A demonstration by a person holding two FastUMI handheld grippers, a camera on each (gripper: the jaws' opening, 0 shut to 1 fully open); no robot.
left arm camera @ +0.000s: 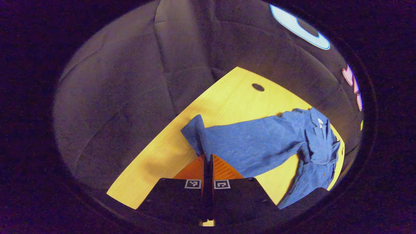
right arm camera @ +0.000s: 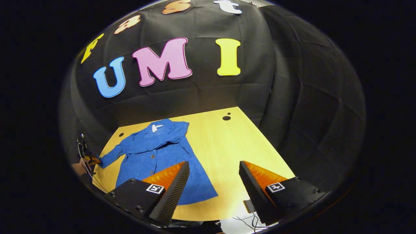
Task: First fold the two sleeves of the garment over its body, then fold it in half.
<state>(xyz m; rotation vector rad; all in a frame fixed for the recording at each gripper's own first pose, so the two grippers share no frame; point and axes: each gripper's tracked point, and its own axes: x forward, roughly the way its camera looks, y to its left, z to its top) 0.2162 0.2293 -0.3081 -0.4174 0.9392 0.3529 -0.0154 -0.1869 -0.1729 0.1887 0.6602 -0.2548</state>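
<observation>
One blue garment (right arm camera: pixel 156 156) lies on one table (right arm camera: pixel 227 143); left gripper (left arm camera: pixel 208 159) pinches its sleeve (left arm camera: pixel 195 133), right gripper (right arm camera: pixel 213 172) is spread apart; one white collar label (right arm camera: pixel 156 127), unreadable.

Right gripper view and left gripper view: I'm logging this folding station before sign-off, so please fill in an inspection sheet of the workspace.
Surface: wooden table, round holes near its far edge.
Job's things: blue garment lies spread flat; one sleeve stretched sideways, not yet folded.
Clutter: nothing seen on the table.
Grippers: left hand-held gripper shut on the sleeve near its cuff; right hand-held gripper open above the garment's hem, holding nothing.
Cables: thin wires at the table's left edge.
Surroundings: black cloth wall behind the table.
</observation>
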